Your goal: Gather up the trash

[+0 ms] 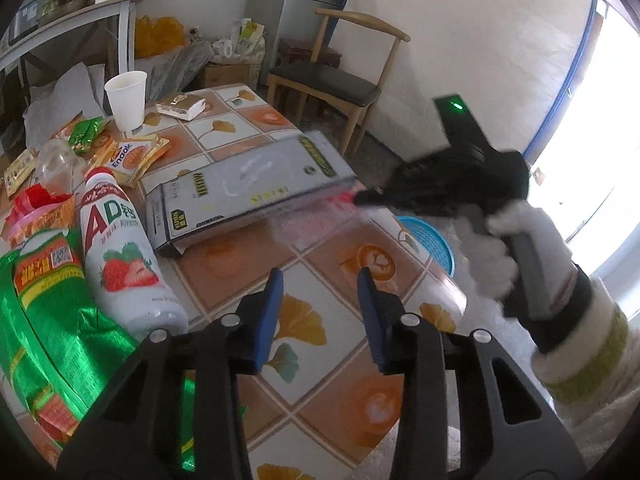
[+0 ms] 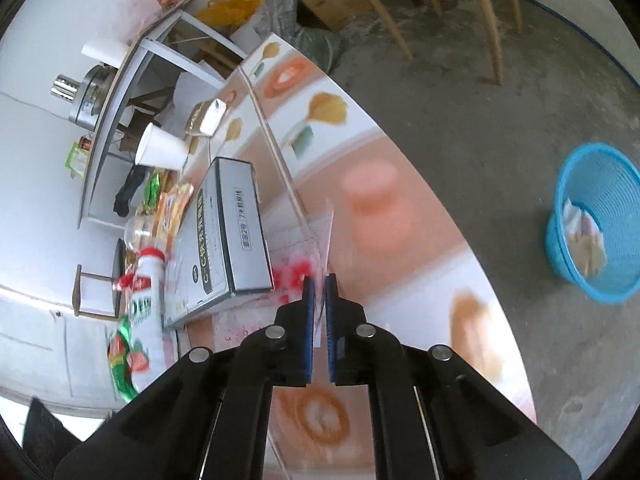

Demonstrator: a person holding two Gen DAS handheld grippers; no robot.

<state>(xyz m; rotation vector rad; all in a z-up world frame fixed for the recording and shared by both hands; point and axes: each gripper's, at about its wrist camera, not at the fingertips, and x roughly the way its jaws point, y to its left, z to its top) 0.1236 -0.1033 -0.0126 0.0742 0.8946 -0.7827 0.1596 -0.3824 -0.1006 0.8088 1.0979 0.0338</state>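
Two close downward wrist views; shared, perhaps blurred, table (image 1: pixel 328 280)

Daylight floods in from the far right of the left wrist view, blown out to pure white there. Both views are bright, with strong fisheye bending and black corners. The right gripper (image 1: pixel 400 196) is smeared by motion blur. In the right wrist view the worktop (image 2: pixel 400 216) pattern is soft and blurred. Glare streaks the green foil bag (image 1: pixel 60 320).

1 cup (image 1: pixel 126 98), 2 boxes (image 1: pixel 248 188), 1 basket (image 2: pixel 596 220).
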